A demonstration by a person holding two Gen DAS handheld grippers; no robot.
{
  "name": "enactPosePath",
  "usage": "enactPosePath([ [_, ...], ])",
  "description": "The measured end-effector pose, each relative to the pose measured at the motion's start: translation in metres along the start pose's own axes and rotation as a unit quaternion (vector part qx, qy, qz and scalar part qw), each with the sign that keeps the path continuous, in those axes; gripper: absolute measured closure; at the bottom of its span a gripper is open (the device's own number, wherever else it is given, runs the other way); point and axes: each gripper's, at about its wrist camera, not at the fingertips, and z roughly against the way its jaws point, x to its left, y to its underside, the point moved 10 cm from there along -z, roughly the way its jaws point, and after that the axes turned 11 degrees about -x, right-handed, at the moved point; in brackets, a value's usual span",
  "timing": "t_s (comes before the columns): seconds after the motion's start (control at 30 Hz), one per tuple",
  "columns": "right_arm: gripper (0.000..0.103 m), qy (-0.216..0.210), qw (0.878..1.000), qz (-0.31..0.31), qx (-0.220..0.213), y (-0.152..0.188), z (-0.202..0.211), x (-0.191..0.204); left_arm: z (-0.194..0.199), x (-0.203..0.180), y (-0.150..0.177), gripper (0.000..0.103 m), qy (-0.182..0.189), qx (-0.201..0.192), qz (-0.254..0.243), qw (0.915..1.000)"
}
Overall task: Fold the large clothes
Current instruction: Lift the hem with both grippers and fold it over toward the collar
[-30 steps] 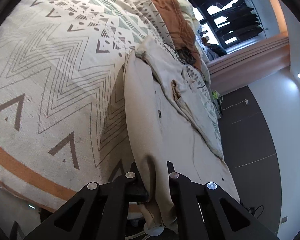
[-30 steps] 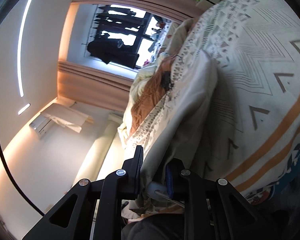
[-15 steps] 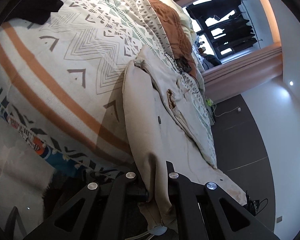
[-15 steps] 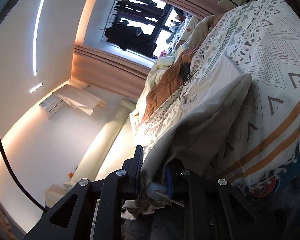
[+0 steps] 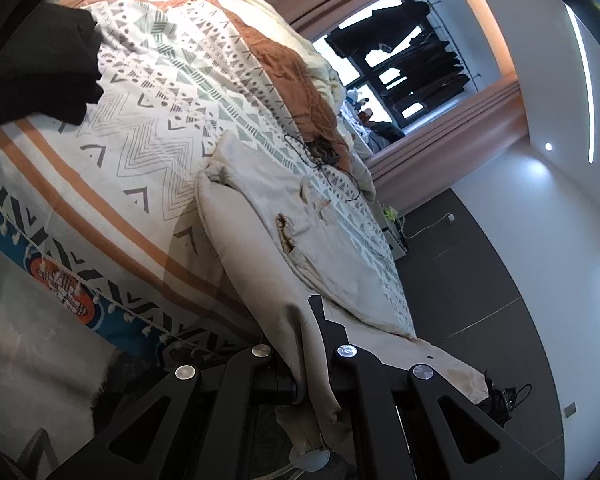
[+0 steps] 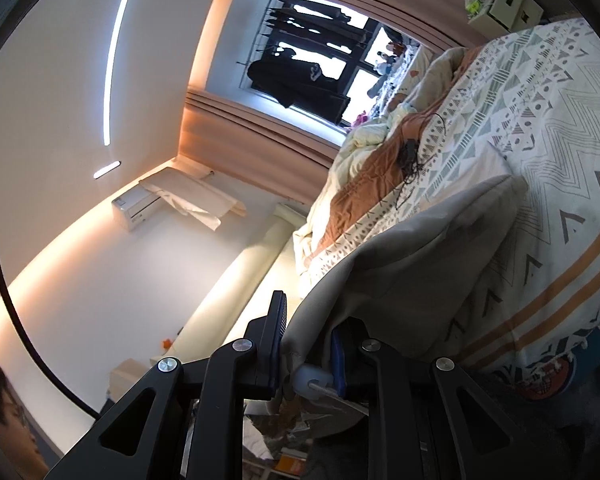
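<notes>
My left gripper (image 5: 305, 354) has its fingers (image 5: 319, 316) pinching a bunched edge of the beige garment (image 5: 252, 232), the cloth squeezed into a thick fold that runs down between them and hangs out below. From that grip the garment stretches away across the bed (image 5: 148, 168), lying over the patterned bedspread (image 5: 172, 92) with its far end near a tangle of black cable (image 5: 315, 152); a torn-looking brown patch shows midway along the cloth. My right gripper (image 6: 305, 340) is likewise clamped on the garment (image 6: 411, 248), its blue-padded fingers (image 6: 278, 332) pressed against a gathered edge, and the fabric rises from there in a broad grey-beige sheet, lifted off the bedspread (image 6: 547, 128) and draping back toward the bed's middle. A dark piece of clothing (image 5: 40, 64) lies on the bedspread at the far left of the left wrist view, well apart from the garment. Beyond the bed a crumpled cream duvet (image 6: 363, 140) sits by the window (image 6: 323, 56), where dark clothes hang against the light. A person's face (image 6: 4, 412) shows at the lower left edge of the right wrist view.
</notes>
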Motion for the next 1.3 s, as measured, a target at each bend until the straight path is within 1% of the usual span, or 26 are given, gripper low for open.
enactPosePath([
  [0.13,0.082,-0.005,1.0,0.008,0.009,-0.002,-0.005,0.004,0.014,-0.014,-0.01,0.1,0.01,-0.013,-0.011,0.9998],
  [0.23,0.082,-0.004,1.0,0.016,0.017,-0.003,-0.012,0.003,0.019,-0.018,-0.016,0.099,0.015,-0.019,-0.013,0.9996],
  [0.37,0.082,0.005,1.0,0.02,0.019,-0.01,-0.022,0.001,0.014,-0.018,-0.023,0.1,0.017,-0.021,-0.005,0.9996],
  [0.5,0.082,0.016,1.0,0.021,0.015,-0.024,-0.03,-0.005,0.002,-0.022,-0.038,0.099,0.02,-0.023,-0.001,0.9995],
  [0.7,0.082,0.021,1.0,0.022,-0.001,-0.056,-0.057,-0.01,-0.034,-0.04,-0.073,0.099,0.021,-0.028,-0.021,0.9992],
  [0.83,0.082,0.025,0.999,0.031,-0.012,-0.079,-0.086,-0.01,-0.061,-0.057,-0.099,0.099,0.019,-0.035,-0.032,0.9987],
  [0.97,0.082,0.029,0.999,0.026,-0.024,-0.101,-0.113,-0.016,-0.092,-0.069,-0.123,0.099,0.012,-0.037,-0.045,0.9982],
  [1.13,0.082,0.042,0.998,0.029,-0.029,-0.122,-0.146,-0.028,-0.133,-0.072,-0.152,0.099,-0.002,-0.037,-0.047,0.9982],
  [1.3,0.082,0.064,0.997,0.026,-0.033,-0.138,-0.174,-0.047,-0.176,-0.073,-0.173,0.099,-0.018,-0.037,-0.051,0.9979],
])
